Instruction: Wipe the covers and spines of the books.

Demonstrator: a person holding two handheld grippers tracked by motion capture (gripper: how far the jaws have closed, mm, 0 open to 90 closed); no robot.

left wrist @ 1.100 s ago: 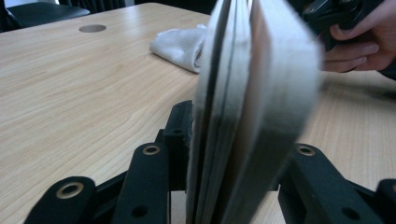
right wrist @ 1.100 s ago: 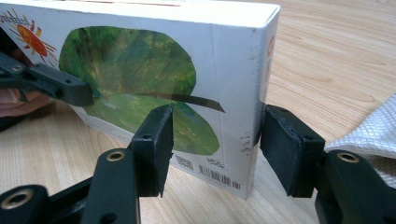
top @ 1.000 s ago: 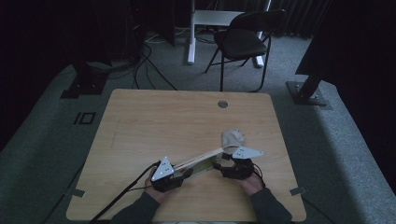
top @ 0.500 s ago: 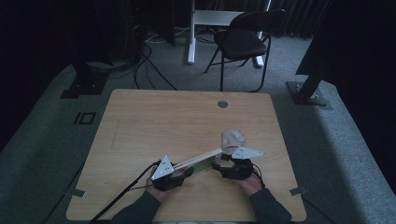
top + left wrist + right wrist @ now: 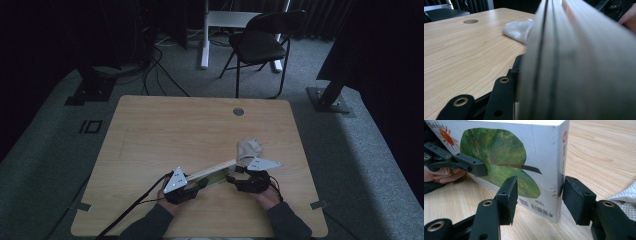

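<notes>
A thin board book (image 5: 215, 172) with a green leaf picture on its cover (image 5: 506, 157) stands on edge on the table between my two grippers. My left gripper (image 5: 197, 184) holds its left end. Its jaws have just been closing with the book between them, and one finger (image 5: 471, 167) lies pressed on the cover. Up close, the blurred page edges (image 5: 574, 62) sit against my left finger (image 5: 504, 92). My right gripper (image 5: 539, 195) (image 5: 237, 175) is shut on the spine corner, with a pad on each side.
A crumpled white cloth (image 5: 249, 148) (image 5: 520, 30) (image 5: 624, 200) lies just beyond the right gripper. The wooden table (image 5: 175, 130) has a round cable hole (image 5: 238, 111) at its far edge. A black chair (image 5: 260, 42) stands behind the table.
</notes>
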